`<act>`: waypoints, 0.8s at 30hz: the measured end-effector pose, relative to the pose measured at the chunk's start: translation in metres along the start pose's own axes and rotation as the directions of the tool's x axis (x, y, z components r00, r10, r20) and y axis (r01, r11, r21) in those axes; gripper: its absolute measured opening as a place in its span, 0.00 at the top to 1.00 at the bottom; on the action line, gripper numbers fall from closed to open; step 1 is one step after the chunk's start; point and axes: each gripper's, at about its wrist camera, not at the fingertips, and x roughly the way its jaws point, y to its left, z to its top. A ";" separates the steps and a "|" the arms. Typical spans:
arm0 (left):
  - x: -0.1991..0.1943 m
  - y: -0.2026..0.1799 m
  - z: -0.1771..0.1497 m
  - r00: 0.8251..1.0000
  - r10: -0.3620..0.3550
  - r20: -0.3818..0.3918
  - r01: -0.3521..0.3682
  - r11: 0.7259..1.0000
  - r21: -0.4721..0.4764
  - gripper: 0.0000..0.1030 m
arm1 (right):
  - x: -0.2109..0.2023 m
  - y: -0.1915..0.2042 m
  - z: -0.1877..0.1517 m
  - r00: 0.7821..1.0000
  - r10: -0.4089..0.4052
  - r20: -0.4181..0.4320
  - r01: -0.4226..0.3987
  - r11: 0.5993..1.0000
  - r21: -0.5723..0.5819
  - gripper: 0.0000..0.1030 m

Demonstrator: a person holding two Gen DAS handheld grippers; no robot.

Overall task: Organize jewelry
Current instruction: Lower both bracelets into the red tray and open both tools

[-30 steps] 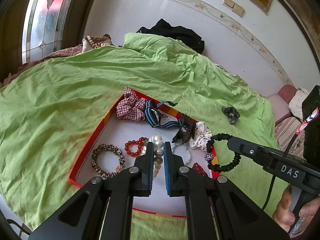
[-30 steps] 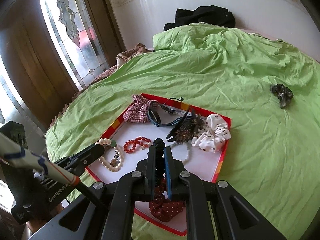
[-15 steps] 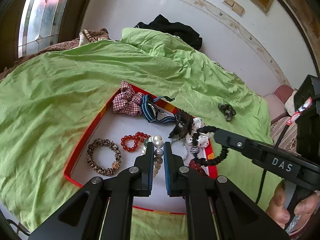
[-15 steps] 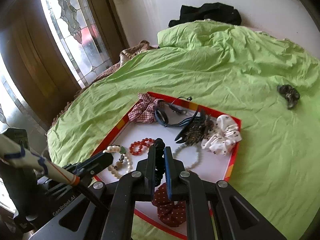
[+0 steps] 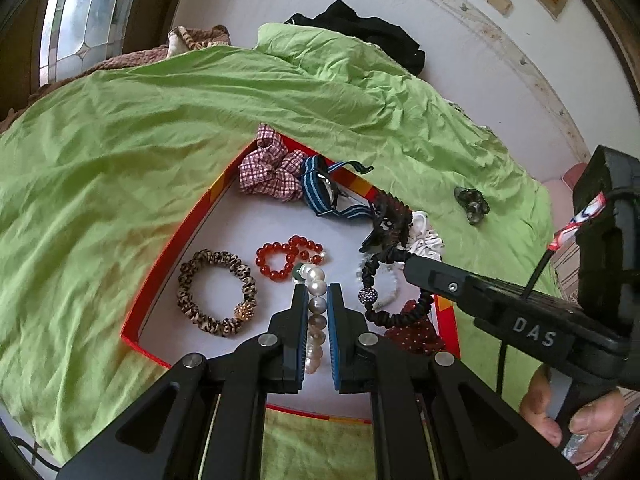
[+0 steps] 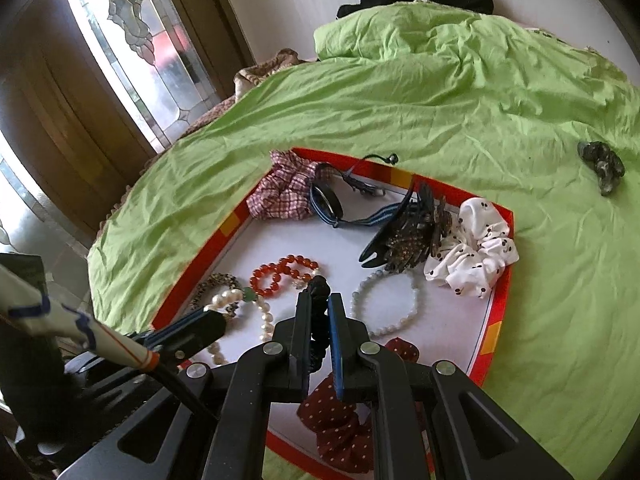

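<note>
the pearl strand (image 5: pixel 316 312) is pinched in the left hand-held gripper (image 5: pixel 318 300), its long axis running along the fingers and its free end hanging over the white floor of the red-rimmed tray (image 5: pixel 160 264). just to its right, the right hand-held gripper (image 6: pixel 319 308) is closed on a black coiled hair tie (image 5: pixel 396 292), dangling over the same tray, so both need only go straight down.

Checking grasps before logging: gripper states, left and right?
Left gripper: shut on the pearl necklace.
Right gripper: shut on the black beaded hair tie.
</note>
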 end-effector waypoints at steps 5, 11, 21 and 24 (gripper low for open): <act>0.009 -0.006 -0.003 0.999 -0.016 -0.044 0.017 1.000 0.022 0.91 | 0.011 -0.003 -0.002 1.000 -0.013 -0.018 0.013 1.000 0.001 0.91; 0.021 -0.004 -0.006 0.995 0.051 -0.085 -0.050 0.998 0.024 0.91 | 0.027 -0.004 -0.008 0.998 -0.025 -0.055 0.025 1.000 -0.004 0.91; 0.028 0.011 -0.005 0.991 0.069 -0.114 -0.073 0.997 -0.029 0.91 | 0.036 -0.006 -0.010 0.997 -0.057 -0.055 0.057 0.998 -0.013 0.90; 0.025 0.012 -0.005 0.992 0.068 -0.103 -0.072 0.997 -0.035 0.91 | 0.033 -0.005 -0.009 0.997 -0.058 -0.049 0.057 0.998 -0.018 0.83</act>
